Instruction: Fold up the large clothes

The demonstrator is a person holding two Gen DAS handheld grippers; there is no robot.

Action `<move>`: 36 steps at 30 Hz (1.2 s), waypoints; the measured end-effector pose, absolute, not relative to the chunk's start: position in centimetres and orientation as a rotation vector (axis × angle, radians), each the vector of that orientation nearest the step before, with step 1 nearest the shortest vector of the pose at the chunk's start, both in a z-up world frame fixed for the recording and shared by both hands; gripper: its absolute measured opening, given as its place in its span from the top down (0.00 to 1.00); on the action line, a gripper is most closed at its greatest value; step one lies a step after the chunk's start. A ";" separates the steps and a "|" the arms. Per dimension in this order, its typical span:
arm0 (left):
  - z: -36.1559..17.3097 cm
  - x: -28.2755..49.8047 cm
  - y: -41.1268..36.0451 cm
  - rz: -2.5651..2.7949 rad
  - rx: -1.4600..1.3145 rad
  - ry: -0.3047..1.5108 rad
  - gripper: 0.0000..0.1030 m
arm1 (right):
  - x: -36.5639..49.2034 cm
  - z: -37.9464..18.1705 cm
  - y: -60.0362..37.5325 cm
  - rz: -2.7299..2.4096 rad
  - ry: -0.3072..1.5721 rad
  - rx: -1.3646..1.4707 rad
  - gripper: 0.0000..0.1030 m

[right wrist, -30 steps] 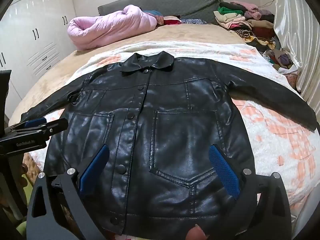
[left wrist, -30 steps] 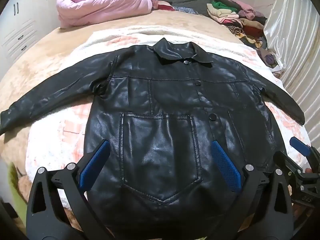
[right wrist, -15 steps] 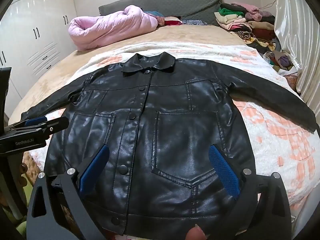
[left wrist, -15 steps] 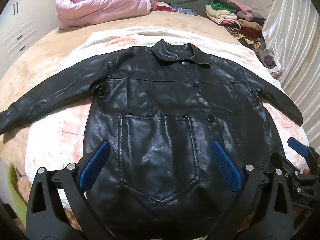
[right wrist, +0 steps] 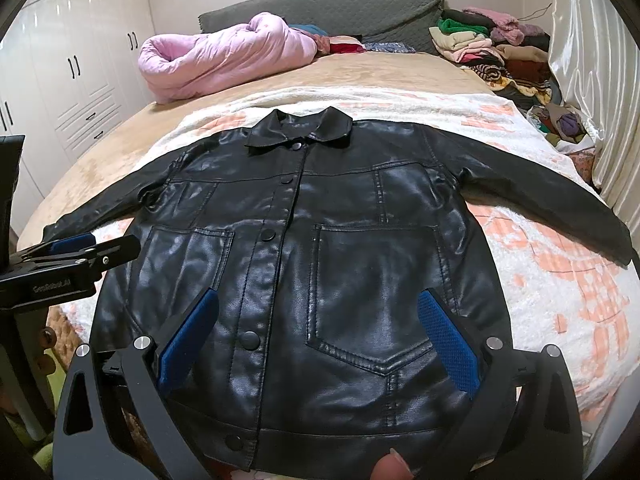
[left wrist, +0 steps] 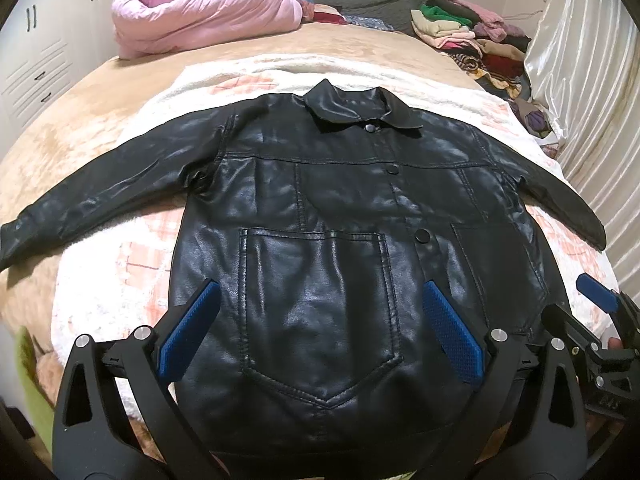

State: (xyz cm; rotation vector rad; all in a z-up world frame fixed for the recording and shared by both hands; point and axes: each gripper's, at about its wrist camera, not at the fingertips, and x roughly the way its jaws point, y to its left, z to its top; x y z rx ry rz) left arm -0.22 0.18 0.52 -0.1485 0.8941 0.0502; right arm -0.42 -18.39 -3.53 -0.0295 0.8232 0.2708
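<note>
Over the last second very little has changed: our black leather jacket (left wrist: pixel 344 216) lies spread face up and buttoned, filling the centre of both views, just as it did in the earlier frames, with the collar toward the top of the frame and the hem at the bottom, sleeves stretched out to the left and right edges. The only shift we can make out is a slight drift of both cameras, so that the jacket sits a touch differently in the frame; no fold has begun. Our left gripper (left wrist: pixel 320 328) hangs over the lower pocket with its blue pads wide apart and nothing between them, and our right gripper (right wrist: pixel 316 336) is likewise spread apart over the other front panel, gripping nothing; a fingertip shows at the bottom edge of the right view. The jacket rests on the white and orange blanket (right wrist: pixel 560 280) laid across the bed (left wrist: pixel 80 128), with a pink quilt (left wrist: pixel 200 16) at the upper left and a pile of clothes (right wrist: pixel 500 52) at the upper right. We judge that the garment is laid out and ready, and the first fold, likely a sleeve brought inward, is yet to come.
</note>
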 end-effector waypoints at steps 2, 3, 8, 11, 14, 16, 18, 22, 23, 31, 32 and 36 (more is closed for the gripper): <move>0.4 -0.2 0.3 0.049 -0.149 0.894 0.09 | -0.4 -3.5 -18.3 0.273 0.823 -0.031 0.04; 0.4 -0.2 0.3 0.050 -0.148 0.894 0.09 | -0.5 -3.5 -18.3 0.273 0.823 -0.032 0.04; 0.4 -0.2 0.3 0.051 -0.148 0.894 0.09 | -0.5 -3.5 -18.2 0.276 0.823 -0.028 0.04; 0.3 -0.2 0.4 0.048 -0.148 0.892 0.09 | -0.5 -3.5 -18.0 0.276 0.821 -0.031 0.04; 0.2 -0.2 0.4 0.045 -0.147 0.893 0.09 | -0.6 -3.4 -18.0 0.278 0.817 -0.030 0.04; 0.3 -0.2 0.4 0.045 -0.146 0.893 0.09 | -0.6 -3.3 -17.9 0.279 0.816 -0.031 0.04; 0.3 -0.2 0.4 0.046 -0.149 0.893 0.09 | -0.5 -3.3 -17.9 0.280 0.817 -0.031 0.04; 0.3 -0.2 0.4 0.051 -0.144 0.891 0.09 | -0.4 -3.3 -17.8 0.281 0.816 -0.033 0.04; 0.3 -0.2 0.4 0.053 -0.144 0.891 0.09 | -0.4 -3.2 -17.9 0.280 0.815 -0.033 0.04; 0.4 0.0 0.4 0.054 -0.139 0.893 0.09 | -0.2 -3.3 -17.7 0.287 0.817 -0.035 0.04; 0.4 0.1 0.4 0.054 -0.139 0.894 0.09 | -0.2 -3.3 -17.7 0.288 0.818 -0.035 0.04; 0.4 0.3 0.5 0.055 -0.138 0.897 0.09 | -0.1 -3.4 -17.6 0.288 0.819 -0.035 0.04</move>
